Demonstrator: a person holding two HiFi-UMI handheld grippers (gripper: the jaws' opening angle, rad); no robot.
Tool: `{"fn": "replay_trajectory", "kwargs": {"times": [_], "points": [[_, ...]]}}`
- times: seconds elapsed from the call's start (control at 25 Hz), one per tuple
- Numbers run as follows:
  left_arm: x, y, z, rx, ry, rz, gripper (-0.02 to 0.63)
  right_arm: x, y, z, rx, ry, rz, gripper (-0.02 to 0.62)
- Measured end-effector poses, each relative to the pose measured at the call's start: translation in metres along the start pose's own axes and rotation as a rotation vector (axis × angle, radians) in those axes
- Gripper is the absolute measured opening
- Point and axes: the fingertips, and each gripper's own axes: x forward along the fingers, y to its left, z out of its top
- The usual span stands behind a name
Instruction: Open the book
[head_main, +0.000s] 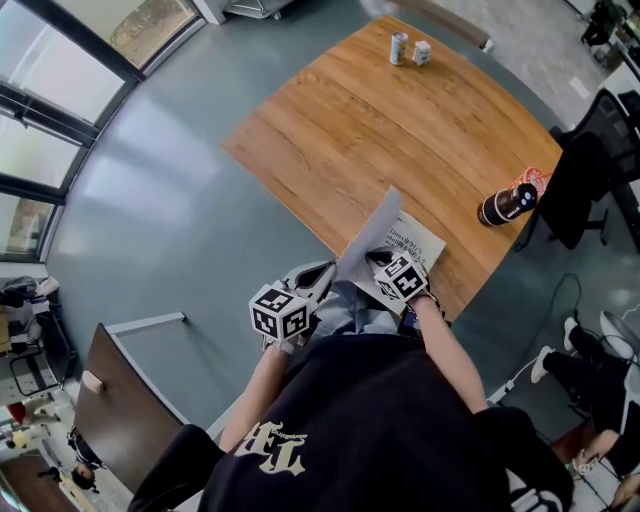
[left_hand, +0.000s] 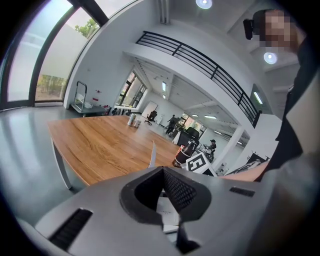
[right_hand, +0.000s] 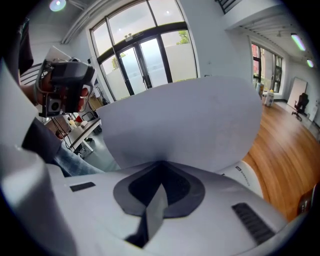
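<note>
Cover (head_main: 372, 235) of the book (head_main: 418, 242), at the near edge of the worktop (head_main: 360, 130), is held steeply raised, pinched in the clenched jaws of the right gripper (head_main: 374, 260). Opening is judged about half done, as the cover is not yet laid flat. Left gripper (head_main: 322, 276) jaws are closed on nothing beside the book, and print on the exposed page (head_main: 425, 240) cannot be read.
</note>
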Motion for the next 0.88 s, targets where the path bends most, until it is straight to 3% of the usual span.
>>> {"fn": "replay_trajectory", "kwargs": {"times": [0.48,0.88], "points": [[0.000,0.039,0.007,-0.050,0.022,0.038,0.002,0.037,-0.009,0.004,0.023,0.077,0.047,-0.012],[0.026,0.058,0.031,-0.008,0.075,0.002,0.003,0.046,-0.023,0.008,0.083,0.067,0.039,-0.014]]}}
